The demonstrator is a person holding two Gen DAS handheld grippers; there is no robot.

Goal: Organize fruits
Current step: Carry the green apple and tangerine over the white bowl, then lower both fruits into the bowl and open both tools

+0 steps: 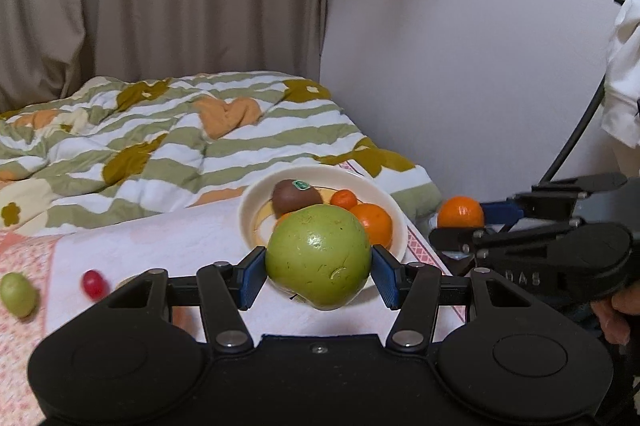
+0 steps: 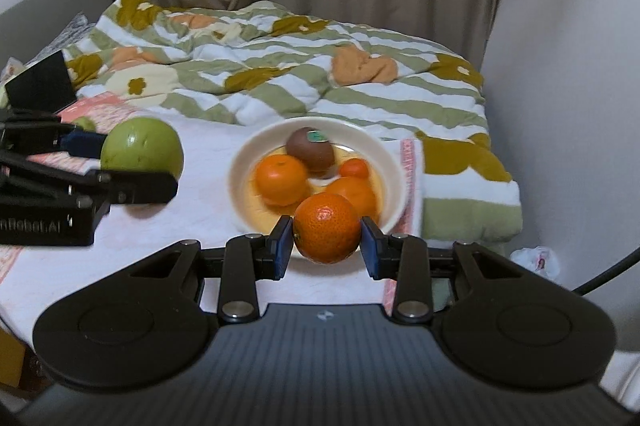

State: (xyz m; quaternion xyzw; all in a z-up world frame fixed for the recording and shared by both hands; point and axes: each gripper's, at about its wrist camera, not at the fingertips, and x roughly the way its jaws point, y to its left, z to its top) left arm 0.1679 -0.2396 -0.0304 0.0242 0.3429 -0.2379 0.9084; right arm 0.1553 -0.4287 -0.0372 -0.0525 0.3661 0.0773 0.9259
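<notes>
My left gripper (image 1: pixel 319 272) is shut on a large green apple (image 1: pixel 318 256), held above the white cloth just before a cream bowl (image 1: pixel 256 203). The bowl holds a brown kiwi (image 1: pixel 294 197) with a green sticker and several oranges. My right gripper (image 2: pixel 326 241) is shut on an orange (image 2: pixel 327 227), held over the near rim of the same bowl (image 2: pixel 240 161). In the right wrist view the left gripper with the green apple (image 2: pixel 142 145) hangs to the left of the bowl. In the left wrist view the right gripper's orange (image 1: pixel 460 211) shows at the right.
A red grape (image 1: pixel 95 284) and a green fruit (image 1: pixel 18 294) lie on the cloth at the left. A striped floral quilt (image 2: pixel 280 65) covers the bed behind the bowl. Curtains and a white wall stand beyond. A dark box (image 2: pixel 40 85) sits at far left.
</notes>
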